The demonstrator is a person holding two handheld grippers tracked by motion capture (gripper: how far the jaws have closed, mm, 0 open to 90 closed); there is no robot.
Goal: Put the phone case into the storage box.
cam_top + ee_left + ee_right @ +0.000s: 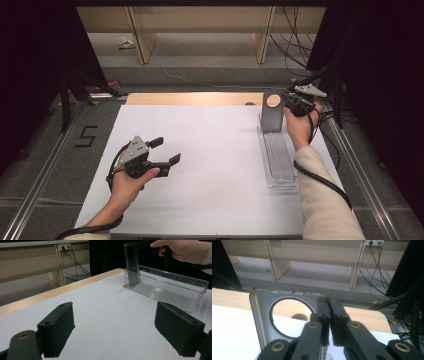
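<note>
A grey metal plate [272,121] with a round hole stands upright at the far end of a clear plastic tray [280,162] on the right of the white table top. My right gripper [290,103] is shut on the plate's upper right edge. In the right gripper view the two pads [329,312] pinch the plate [262,312] beside the hole. My left gripper [166,150] hovers low over the left side of the table, jaws wide apart with nothing between them. The left gripper view [122,330] looks across at the plate [133,272] and tray [175,290].
The white sheet [200,165] covers the table, with a strip of bare wood [195,98] at the far edge. Metal rails [50,160] run along both sides. Wooden shelf legs [142,42] and cables [295,45] lie beyond the table.
</note>
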